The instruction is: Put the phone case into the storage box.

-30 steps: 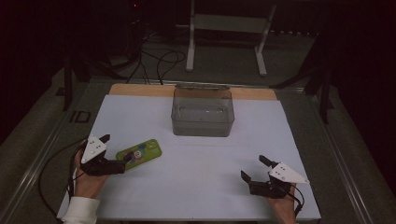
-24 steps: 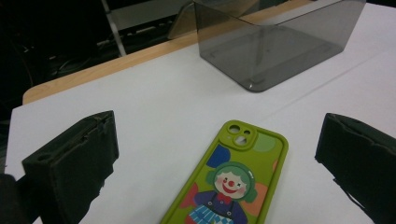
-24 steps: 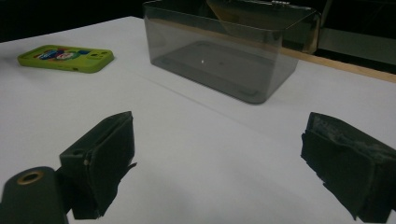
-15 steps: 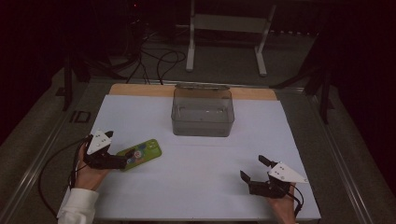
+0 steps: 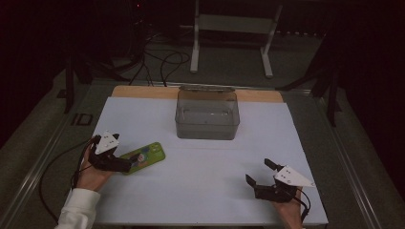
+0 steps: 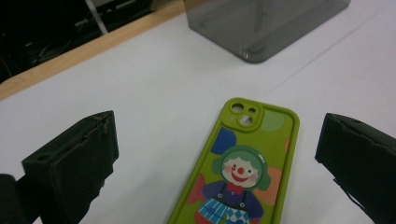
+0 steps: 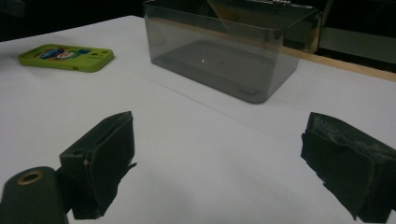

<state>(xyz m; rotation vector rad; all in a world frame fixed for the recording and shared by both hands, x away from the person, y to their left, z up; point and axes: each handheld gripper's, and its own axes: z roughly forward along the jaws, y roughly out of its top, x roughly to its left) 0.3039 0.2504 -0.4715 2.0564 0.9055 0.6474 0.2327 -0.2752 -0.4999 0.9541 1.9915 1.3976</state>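
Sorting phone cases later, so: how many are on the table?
1. The green case lies flat on the white table, between the open left gripper's jaws, left of the bin.

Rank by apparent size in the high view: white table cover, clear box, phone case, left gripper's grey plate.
1. White table cover, by far the largest.
2. Clear box.
3. Green phone case.
4. Grey plate on the left gripper, smallest, though it sits above the table and nearer the camera, so its margin under the case is unsure.
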